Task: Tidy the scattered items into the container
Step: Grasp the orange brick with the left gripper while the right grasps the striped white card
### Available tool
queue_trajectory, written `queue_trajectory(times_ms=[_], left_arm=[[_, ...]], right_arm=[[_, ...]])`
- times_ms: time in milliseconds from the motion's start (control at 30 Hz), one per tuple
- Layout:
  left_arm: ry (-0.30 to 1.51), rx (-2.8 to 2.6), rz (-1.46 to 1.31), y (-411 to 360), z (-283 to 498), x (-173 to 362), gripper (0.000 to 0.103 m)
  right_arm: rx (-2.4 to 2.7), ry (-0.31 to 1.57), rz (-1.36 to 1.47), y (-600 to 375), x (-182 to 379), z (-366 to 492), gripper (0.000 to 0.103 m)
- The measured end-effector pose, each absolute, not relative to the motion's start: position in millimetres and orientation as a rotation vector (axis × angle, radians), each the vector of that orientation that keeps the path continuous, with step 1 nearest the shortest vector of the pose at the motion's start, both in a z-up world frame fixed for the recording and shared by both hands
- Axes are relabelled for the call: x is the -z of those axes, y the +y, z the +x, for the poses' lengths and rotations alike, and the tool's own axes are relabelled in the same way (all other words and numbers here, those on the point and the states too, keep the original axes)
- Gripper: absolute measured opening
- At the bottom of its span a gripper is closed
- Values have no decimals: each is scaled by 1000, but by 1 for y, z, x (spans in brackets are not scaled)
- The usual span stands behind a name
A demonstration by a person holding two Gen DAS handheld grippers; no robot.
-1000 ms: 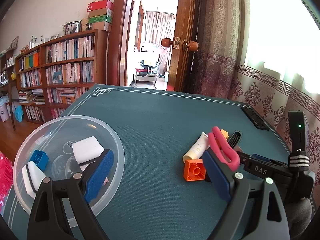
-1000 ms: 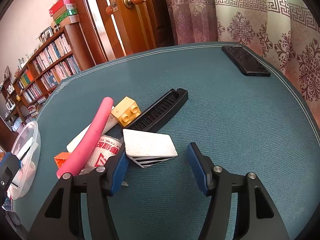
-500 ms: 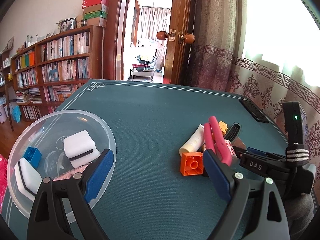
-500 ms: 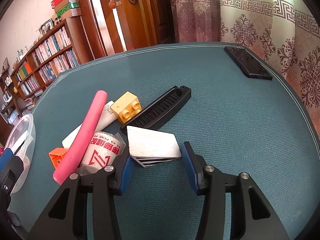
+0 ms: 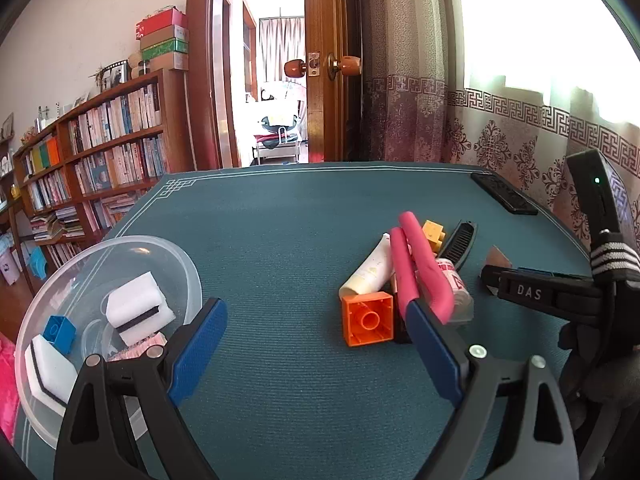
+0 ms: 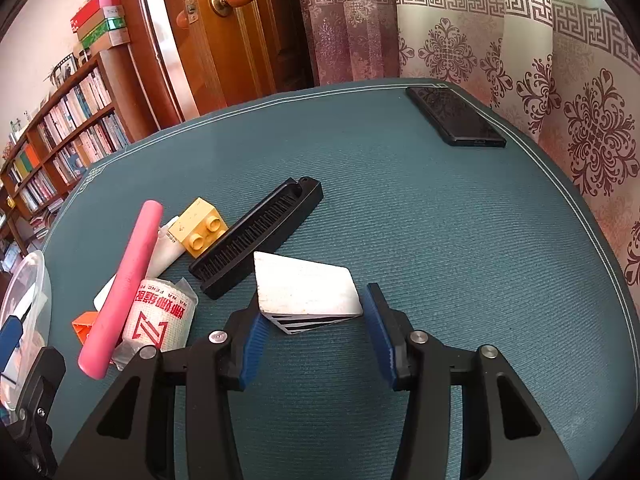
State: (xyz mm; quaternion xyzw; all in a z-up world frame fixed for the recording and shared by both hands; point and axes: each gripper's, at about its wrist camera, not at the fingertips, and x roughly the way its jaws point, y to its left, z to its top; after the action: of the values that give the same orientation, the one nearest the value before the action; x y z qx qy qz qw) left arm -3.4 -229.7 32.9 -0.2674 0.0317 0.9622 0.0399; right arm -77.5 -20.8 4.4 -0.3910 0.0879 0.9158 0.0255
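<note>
Step in hand — pickup: right claw (image 6: 312, 332), part-open, straddles the white wedge-shaped sponge with black stripes (image 6: 306, 294) on the teal worktop (image 6: 440, 240), pads apparently not yet gripping; next, close, lift, carry left to the clear plastic bowl (image 5: 168, 256) — left claw (image 5: 316, 344) wide open, empty.

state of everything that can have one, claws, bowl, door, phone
left claw: open, empty
right claw: open, astride the sponge
bowl: upright, part filled
orange brick: hollow side up
door: open
phone: screen dark
</note>
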Motion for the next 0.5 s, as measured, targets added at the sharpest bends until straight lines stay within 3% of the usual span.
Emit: queue_trajectory(times_ms=[133,500], left_arm=[[135,-2896,-896,-222,-16,-28,93],[-93,-2797,-1050,-234,-41,-19,93]], right_arm=[[-2832,284,-1213,-19,-4,-78,50],[-2830,253,-1206,-22,-2,-77,50]])
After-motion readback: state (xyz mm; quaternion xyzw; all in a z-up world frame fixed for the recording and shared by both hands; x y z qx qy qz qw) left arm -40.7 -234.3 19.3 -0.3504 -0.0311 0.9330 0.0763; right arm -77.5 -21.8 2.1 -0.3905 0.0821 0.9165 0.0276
